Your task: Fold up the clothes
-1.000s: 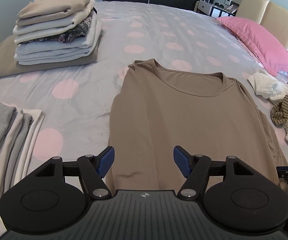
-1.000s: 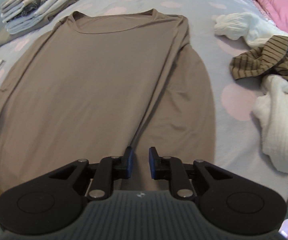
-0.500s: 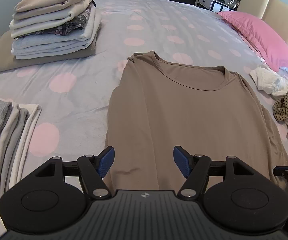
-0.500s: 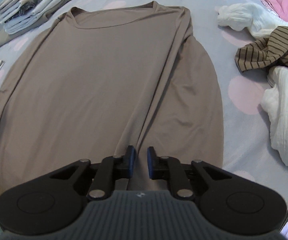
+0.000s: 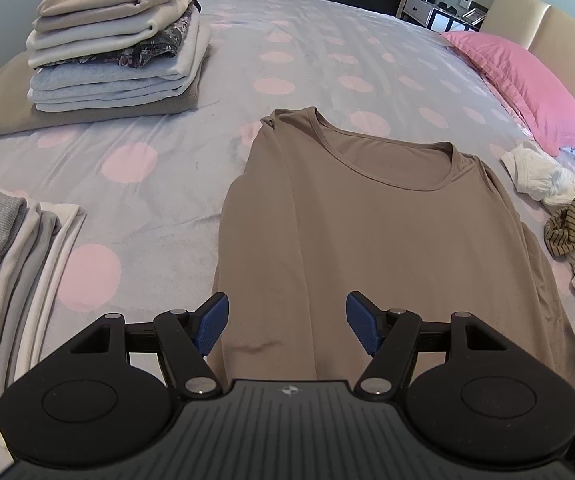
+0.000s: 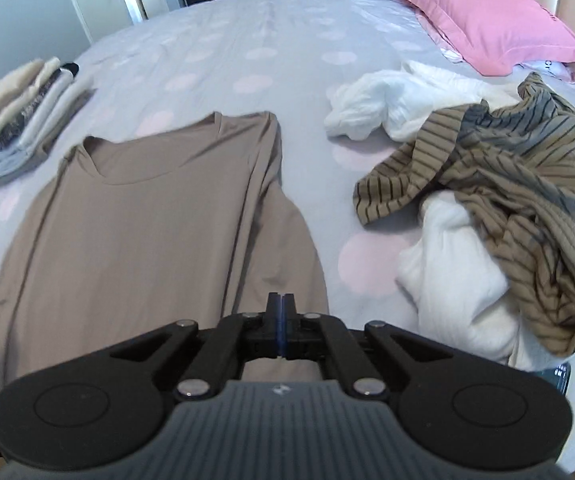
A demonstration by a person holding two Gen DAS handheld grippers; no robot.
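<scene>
Your left gripper (image 5: 287,322) stands wide open, and its blue pads (image 5: 210,323) hang over the bottom part of the brown shirt (image 5: 367,232). Nothing sits between the pads, and I cannot tell if they touch the cloth under them.

Your right gripper (image 6: 281,312) is fully closed, the two pads pressed flat against each other. In the right wrist view no cloth shows between them. The closed tips sit above the lower right part of the same shirt (image 6: 147,232), near its folded-in sleeve (image 6: 283,240).

The shirt lies spread flat on the bed (image 5: 167,160), front up, with the round neckline (image 5: 383,160) at the far end. Both sleeves are turned in along the sides of the body.

Left of the shirt, close to you, a low stack of folded grey and white clothes (image 5: 3,264) rests on the dotted cover. On the right side lies a loose heap: a striped brown garment (image 6: 499,184) over crumpled white clothes (image 6: 399,96).

Farther back on the left stands a tall pile of folded clothes (image 5: 115,44) on a beige blanket (image 5: 3,100). At the far right a pink pillow (image 6: 483,16) leans at the headboard (image 5: 547,36).
</scene>
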